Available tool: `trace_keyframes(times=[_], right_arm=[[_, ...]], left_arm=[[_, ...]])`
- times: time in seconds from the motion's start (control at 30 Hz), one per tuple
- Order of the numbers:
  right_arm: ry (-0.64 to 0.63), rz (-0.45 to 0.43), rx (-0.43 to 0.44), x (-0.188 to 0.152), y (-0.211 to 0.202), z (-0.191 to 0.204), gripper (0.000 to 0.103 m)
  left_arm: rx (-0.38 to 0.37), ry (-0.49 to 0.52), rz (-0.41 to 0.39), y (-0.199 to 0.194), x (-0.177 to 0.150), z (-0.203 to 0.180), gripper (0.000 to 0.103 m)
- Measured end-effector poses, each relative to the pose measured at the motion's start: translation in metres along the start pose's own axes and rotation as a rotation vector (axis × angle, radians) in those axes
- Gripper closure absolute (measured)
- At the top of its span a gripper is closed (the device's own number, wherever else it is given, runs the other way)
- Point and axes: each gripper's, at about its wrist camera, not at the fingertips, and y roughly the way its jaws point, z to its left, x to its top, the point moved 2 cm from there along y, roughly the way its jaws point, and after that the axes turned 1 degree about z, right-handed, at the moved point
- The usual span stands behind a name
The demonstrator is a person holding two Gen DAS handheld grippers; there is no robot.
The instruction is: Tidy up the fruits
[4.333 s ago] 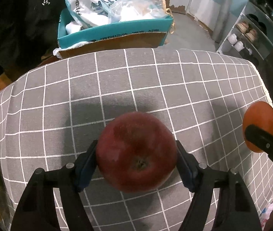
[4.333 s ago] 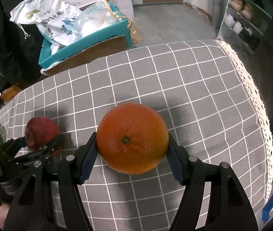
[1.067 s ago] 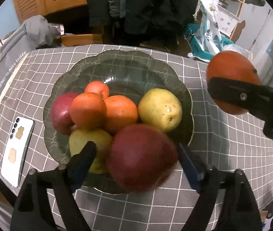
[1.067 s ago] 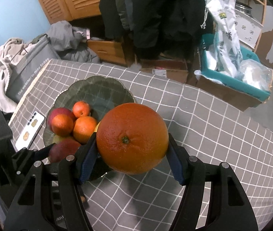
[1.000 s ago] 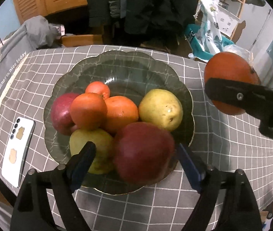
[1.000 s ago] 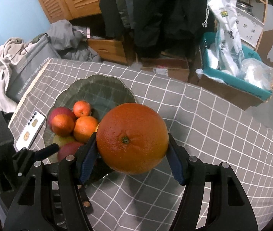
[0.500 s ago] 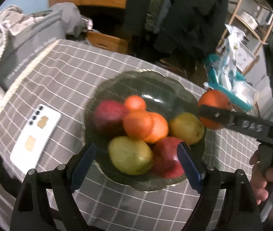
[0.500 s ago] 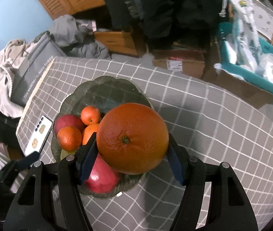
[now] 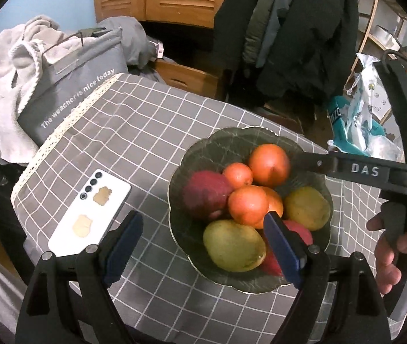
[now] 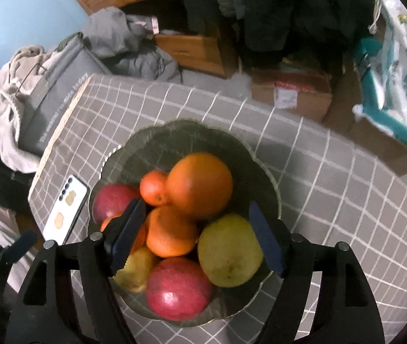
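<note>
A dark green glass bowl [image 9: 226, 134] [image 10: 192, 124] on the checked tablecloth holds several fruits. The big orange [image 10: 199, 185] [image 9: 269, 164] lies on the pile, just beyond my right gripper [image 10: 196, 233]. Its jaws are opening, and the pads stand apart from the orange. Around it lie smaller oranges [image 10: 170, 230], a red apple [image 10: 179, 285], another apple [image 9: 206, 195] and yellow pears [image 9: 233, 245] [image 10: 229, 253]. My left gripper [image 9: 203, 243] is open and empty, raised above the bowl's near left rim. A hand [image 9: 389, 246] holds the right gripper's handle.
A white phone [image 9: 91, 209] [image 10: 64, 210] lies face down left of the bowl. The table's lace edge [image 9: 68, 123] runs on the left, with a grey bag [image 9: 71, 77] and clothes beyond it. A teal box [image 10: 389, 91] and cardboard boxes stand on the floor behind.
The right gripper's jaws have spread and the big orange has dropped from them onto the fruit pile. The left gripper has pulled back and up to the left of the bowl.
</note>
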Motion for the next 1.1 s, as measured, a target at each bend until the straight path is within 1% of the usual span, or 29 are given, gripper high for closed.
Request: trace_keyframes(times=[0.17, 0.3, 0.4, 0.5, 0.6, 0.7, 0.83, 0.97, 1.1], right_arm=[[-0.002, -0.036, -0.008, -0.001, -0.019, 0.001, 0.027], [0.002, -0.1, -0.045, -0.006, -0.049, 0.001, 0.027], [-0.009, -0.165, -0.116, -0.011, -0.077, 0.002, 0.027], [-0.018, -0.235, -0.186, -0.019, -0.11, 0.003, 0.027], [-0.012, -0.301, -0.229, -0.03, -0.14, 0.003, 0.027], [0.005, -0.365, -0.266, -0.042, -0.17, 0.002, 0.026], [0.027, -0.435, -0.299, -0.058, -0.206, 0.001, 0.026], [0.029, -0.501, -0.361, -0.077, -0.242, 0.001, 0.026], [0.041, -0.54, -0.38, -0.095, -0.267, -0.003, 0.025]], left_arm=[[-0.006, -0.005, -0.034, -0.015, 0.006, 0.0, 0.016], [-0.018, 0.002, -0.069, -0.032, 0.012, -0.004, 0.016], [-0.021, 0.02, -0.108, -0.047, 0.017, -0.01, 0.015], [-0.026, 0.036, -0.142, -0.062, 0.02, -0.017, 0.012], [-0.032, 0.057, -0.182, -0.079, 0.022, -0.027, 0.012], [-0.04, 0.088, -0.224, -0.096, 0.023, -0.037, 0.005], [-0.048, 0.12, -0.283, -0.118, 0.023, -0.047, 0.001], [-0.071, 0.151, -0.323, -0.138, 0.022, -0.057, 0.0], [-0.094, 0.17, -0.35, -0.154, 0.021, -0.065, 0.0]])
